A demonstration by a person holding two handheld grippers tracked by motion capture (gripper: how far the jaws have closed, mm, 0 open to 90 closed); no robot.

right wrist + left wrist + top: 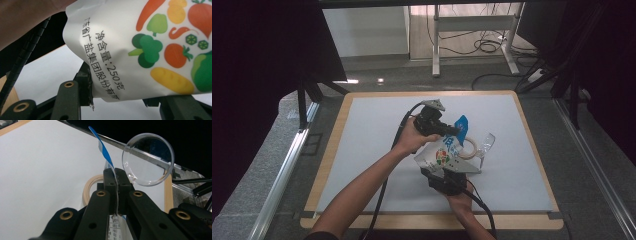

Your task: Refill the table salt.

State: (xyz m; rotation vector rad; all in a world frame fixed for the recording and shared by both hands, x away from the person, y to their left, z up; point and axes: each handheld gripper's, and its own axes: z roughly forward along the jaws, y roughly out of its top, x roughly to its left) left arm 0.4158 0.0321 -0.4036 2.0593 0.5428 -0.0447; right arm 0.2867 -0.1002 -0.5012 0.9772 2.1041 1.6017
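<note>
A white pouch (443,154) printed with vegetables, with a blue top edge (461,123), is held above the white table mat (372,150) between both grippers. My left gripper (455,132) is shut on the pouch's upper edge; in the left gripper view the thin blue strip (103,151) runs up from between the closed jaws of the left gripper (116,173). My right gripper (447,169) grips the pouch from below. In the right gripper view the pouch (140,45) bulges between the jaws of the right gripper (121,97), and the left pad (84,83) presses on its side.
A clear stemmed glass (485,145) lies on its side on the mat just right of the pouch, its round mouth (148,158) close behind my left jaws. A beige tape ring (470,149) lies beside it. The mat has a wooden border (329,150).
</note>
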